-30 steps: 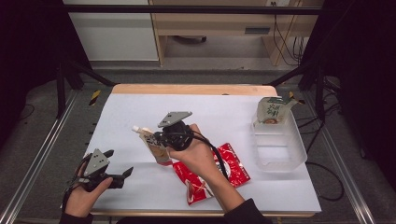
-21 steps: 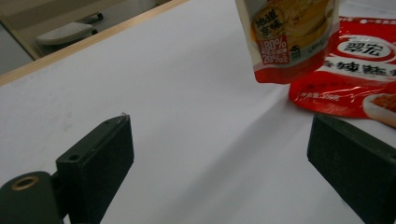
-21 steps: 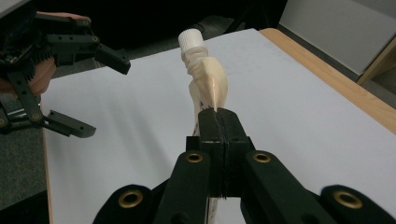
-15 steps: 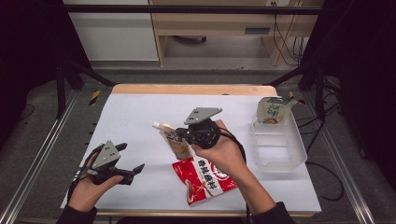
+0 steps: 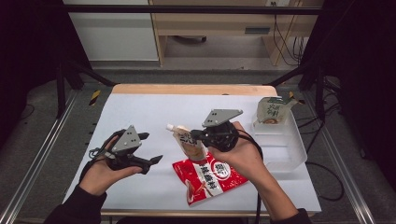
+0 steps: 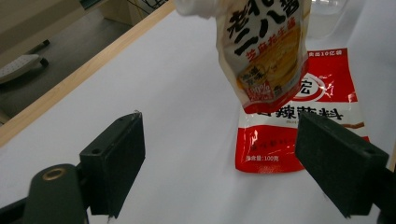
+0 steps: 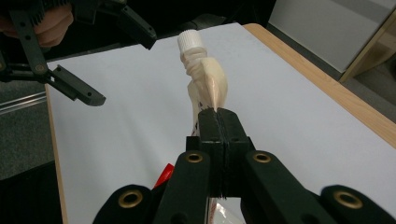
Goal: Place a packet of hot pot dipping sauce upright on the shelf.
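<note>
White covering lay over the bench, with a wooden strip along its far edge and dark floor and rails around it. I held my right gripper clenched on the beige spouted pouch, the jaws pinching its flat edge so that the bag hung clear of the bench and just above the red sauce packet lying flat below. In the right gripper view the pouch stood edge-on to my jaws, a thin seam, which I judge was why I gripped it there: the flat film gave the pads something firm to bite.

Its long axis ran from the white screw cap to the base, tilted rather than upright. The cap pointed up and toward my left hand; the base sagged down toward the red packet. In the left gripper view the pouch hung printed face toward me.

My left gripper hovered well apart from it, with nothing between its jaws, which had just been closing a little while staying wide. I judge it was waiting to take the cap end.

At the right sat 1 clear plastic bin with another small pouch propped at its far corner.
</note>
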Demonstrator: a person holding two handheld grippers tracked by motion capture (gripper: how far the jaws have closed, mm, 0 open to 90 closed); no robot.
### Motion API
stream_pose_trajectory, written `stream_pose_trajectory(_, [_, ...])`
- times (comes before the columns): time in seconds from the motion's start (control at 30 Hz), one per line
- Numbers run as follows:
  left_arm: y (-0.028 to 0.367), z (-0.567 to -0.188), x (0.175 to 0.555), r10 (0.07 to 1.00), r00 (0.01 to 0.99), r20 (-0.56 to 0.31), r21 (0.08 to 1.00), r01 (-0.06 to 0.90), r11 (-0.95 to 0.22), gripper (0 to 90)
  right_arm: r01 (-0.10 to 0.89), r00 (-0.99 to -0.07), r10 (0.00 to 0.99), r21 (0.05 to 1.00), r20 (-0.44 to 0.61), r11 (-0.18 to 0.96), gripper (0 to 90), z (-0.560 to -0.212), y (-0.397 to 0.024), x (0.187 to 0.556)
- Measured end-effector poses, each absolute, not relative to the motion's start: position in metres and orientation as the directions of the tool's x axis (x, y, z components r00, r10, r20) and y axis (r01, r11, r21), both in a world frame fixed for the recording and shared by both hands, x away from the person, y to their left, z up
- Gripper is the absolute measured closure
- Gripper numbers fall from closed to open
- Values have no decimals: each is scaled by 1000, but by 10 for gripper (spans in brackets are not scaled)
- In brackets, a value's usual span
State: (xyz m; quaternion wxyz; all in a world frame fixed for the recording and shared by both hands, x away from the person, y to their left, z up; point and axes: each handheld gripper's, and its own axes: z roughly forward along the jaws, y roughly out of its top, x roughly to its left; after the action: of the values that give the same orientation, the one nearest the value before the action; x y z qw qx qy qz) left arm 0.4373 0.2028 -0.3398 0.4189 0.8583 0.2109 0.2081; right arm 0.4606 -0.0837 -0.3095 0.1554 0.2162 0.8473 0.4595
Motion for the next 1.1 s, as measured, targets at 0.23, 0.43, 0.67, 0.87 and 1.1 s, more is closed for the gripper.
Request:
stream_pose_trajectory(0.23, [193,-331,443,508,838,198,795,166,-583,218,219,-864,500,846,-63,486,900,-309,-86,461])
stream_pose_trajectory(0.43, [190,-328,449,483,855,190,795,154,-587,265,208,-871,487,848,-66,487,900,-305,-84,459])
stream_pose_trajectory(0.67, [183,-327,453,452,869,202,799,120,-589,318,197,-878,474,854,-65,481,900,-307,-83,454])
stream_pose_trajectory(0.87, [179,-330,460,443,878,182,803,127,-582,344,198,-884,464,852,-59,485,900,-312,-80,453])
stream_pose_trajectory(1.1, [176,-332,466,401,905,144,813,123,-569,446,193,-891,451,853,-55,486,900,-313,-76,450])
